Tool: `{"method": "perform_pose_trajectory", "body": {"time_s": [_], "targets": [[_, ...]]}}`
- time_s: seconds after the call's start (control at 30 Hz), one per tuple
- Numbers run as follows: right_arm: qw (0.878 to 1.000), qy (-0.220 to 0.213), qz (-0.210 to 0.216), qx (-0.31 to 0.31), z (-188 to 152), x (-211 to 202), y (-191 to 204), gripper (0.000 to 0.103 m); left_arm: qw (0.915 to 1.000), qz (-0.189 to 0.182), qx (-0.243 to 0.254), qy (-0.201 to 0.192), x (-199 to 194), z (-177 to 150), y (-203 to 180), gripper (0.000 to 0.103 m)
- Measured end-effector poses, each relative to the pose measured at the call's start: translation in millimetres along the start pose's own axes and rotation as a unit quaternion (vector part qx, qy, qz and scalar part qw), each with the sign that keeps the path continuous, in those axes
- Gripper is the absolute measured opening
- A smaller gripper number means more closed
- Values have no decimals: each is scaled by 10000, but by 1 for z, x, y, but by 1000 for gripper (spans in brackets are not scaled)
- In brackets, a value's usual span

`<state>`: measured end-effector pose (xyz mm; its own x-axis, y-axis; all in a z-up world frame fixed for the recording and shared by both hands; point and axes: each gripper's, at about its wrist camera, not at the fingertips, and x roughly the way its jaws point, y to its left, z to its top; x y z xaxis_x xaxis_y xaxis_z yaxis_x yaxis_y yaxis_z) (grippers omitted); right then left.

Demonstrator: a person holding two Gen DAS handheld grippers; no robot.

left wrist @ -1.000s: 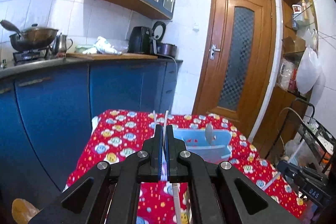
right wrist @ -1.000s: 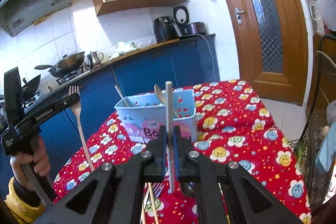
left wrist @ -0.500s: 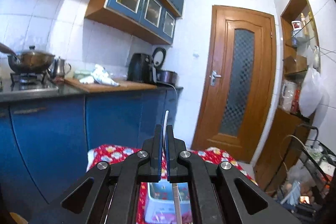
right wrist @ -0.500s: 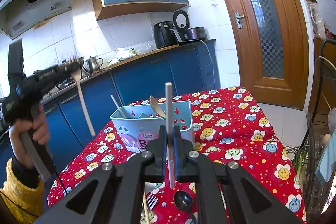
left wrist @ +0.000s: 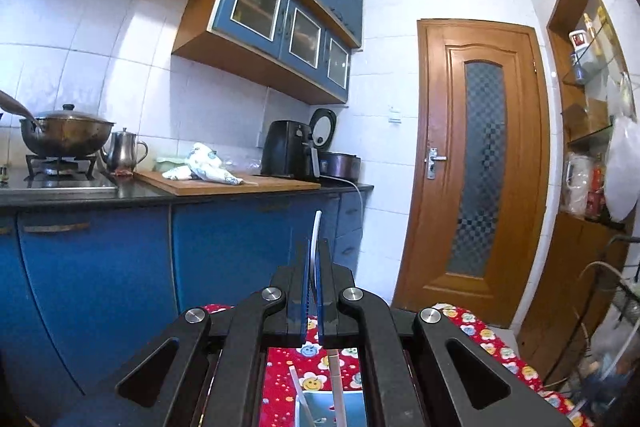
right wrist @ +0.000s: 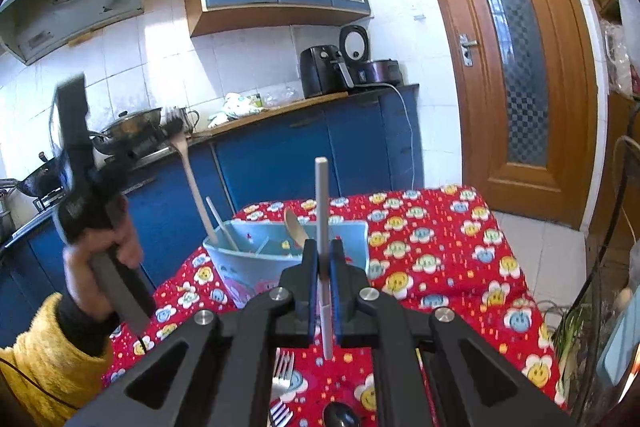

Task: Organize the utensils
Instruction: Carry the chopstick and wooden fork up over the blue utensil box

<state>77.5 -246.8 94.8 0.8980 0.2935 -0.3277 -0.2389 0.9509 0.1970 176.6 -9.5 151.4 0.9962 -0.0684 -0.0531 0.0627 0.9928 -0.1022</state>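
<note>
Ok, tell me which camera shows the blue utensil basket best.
The right wrist view: the blue basket stands on the red tablecloth, rim and front wall visible. The left wrist view catches only a sliver under its gripper.

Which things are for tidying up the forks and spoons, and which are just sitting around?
For the job: blue basket, wooden fork in the left gripper, white chopstick in the right gripper, metal fork and spoon on the tablecloth.
Just around: wok, kettle, air fryer, cutting board, door.
</note>
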Motion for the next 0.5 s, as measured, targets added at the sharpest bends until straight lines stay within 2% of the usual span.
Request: {"method": "perform_pose_trajectory", "body": {"time_s": [0.23, 0.5], "targets": [[9990, -355, -111, -244, 29, 4, 9, 7, 9995, 9, -141, 286, 17, -28, 8, 2], [9968, -617, -334, -386, 49, 37, 10, 7, 9997, -31, 1, 236, 18, -43, 6, 2]]}}
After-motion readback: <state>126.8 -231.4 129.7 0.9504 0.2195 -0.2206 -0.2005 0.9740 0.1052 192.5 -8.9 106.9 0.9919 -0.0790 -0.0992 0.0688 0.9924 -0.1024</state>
